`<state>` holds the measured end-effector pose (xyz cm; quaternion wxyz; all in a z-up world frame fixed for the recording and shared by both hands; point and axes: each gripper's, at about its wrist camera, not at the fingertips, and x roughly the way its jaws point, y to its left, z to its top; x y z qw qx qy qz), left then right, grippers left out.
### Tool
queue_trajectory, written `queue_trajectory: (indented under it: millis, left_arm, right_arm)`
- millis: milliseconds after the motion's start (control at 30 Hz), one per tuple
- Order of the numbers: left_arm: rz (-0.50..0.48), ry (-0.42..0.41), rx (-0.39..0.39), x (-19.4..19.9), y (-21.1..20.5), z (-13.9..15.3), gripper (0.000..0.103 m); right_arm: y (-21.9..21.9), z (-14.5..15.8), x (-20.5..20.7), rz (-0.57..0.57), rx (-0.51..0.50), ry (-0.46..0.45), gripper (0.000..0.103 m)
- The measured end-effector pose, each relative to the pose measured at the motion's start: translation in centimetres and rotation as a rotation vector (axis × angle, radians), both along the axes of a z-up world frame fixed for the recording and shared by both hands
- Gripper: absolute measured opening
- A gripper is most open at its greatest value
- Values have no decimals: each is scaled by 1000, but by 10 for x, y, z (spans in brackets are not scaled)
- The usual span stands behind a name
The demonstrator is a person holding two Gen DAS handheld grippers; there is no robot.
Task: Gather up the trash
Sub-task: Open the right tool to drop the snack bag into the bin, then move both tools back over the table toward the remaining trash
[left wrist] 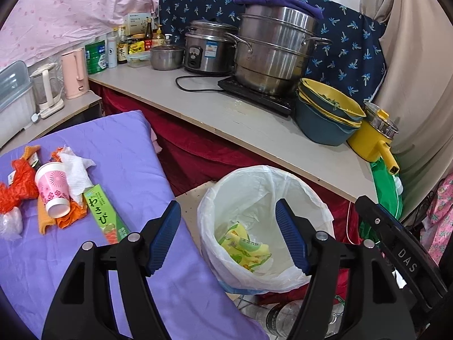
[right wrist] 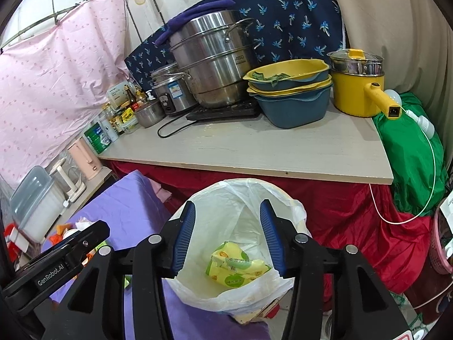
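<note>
left tongs: jaws wide apart, nothing between the blue pads, hanging over the near edge of the purple bed and the bin
right tongs: jaws parted to a middling gap, empty, poised over the mouth of the bin
bin: white liner bag folded over the rim, standing on the floor between the bed and the table
in the bin: a yellow-green wrapper lies crumpled at the bottom
left to collect: a heap on the bed, well to the left of the bin: wasabi box, pink paper cup, white tissue, orange bags
box axis: long axis runs from far-left to near-right, its near end towards the left tongs
cup axis: lying tilted on its side, the smaller base end towards the camera, partly on the orange bags
risk, cup: round and light, likely to roll or crush under a hard pinch
risk, tissue and bags: limp, overlapping; one pinch may drag neighbours and drop them short of the bin
risk, liner: loose rim could snag on a pad and pull inwards
</note>
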<state>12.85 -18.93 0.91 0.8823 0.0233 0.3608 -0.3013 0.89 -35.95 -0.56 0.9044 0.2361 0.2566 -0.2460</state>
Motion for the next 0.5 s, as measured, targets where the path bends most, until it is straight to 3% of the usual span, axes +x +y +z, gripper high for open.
queue_trajectory:
  millis: [267,500]
  left_arm:
    - [53,-9,-11,0,31,7,67]
    - [141,-11,-20,4,71,6,73]
  right_arm:
    - [30,12,5,53,-21,-21,51]
    - [59,16,15,109,-27,-22,52]
